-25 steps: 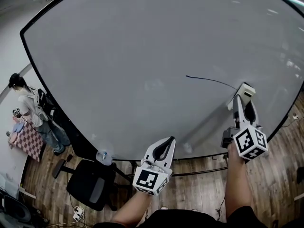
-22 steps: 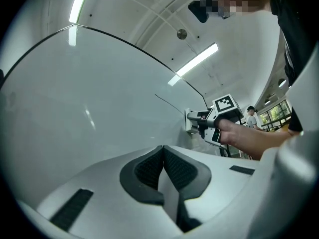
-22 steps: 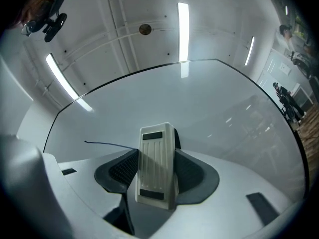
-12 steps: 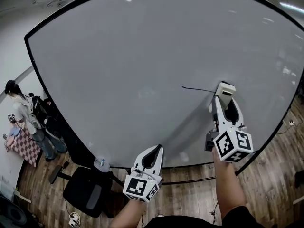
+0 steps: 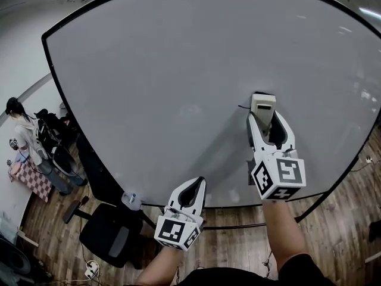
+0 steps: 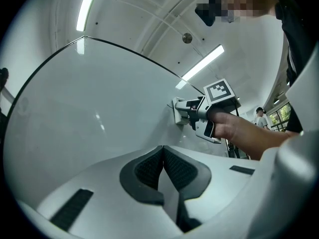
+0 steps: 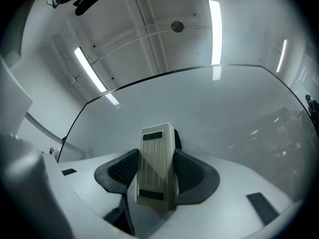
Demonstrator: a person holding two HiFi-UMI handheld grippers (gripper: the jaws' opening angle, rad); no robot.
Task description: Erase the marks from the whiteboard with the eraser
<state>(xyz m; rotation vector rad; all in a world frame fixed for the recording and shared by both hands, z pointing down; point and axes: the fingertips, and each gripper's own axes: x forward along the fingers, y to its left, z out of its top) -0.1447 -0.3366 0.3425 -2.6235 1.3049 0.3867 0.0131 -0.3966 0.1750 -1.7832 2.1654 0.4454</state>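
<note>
Since the eraser (image 5: 262, 103) looks like a light, rigid plastic block, probably with a soft wiping face, the right tongs (image 7: 157, 167) clamping its long sides mid-body seems the right hold. It's pressed to the whiteboard (image 5: 166, 70) right of centre, with a short stub of black mark (image 5: 241, 107) showing at its 9 o'clock. Left tongs (image 6: 163, 159) closed, empty, low near the board's 6 o'clock edge; only container is a small bottle (image 5: 131, 199) at 7 o'clock, contents unreadable.
</note>
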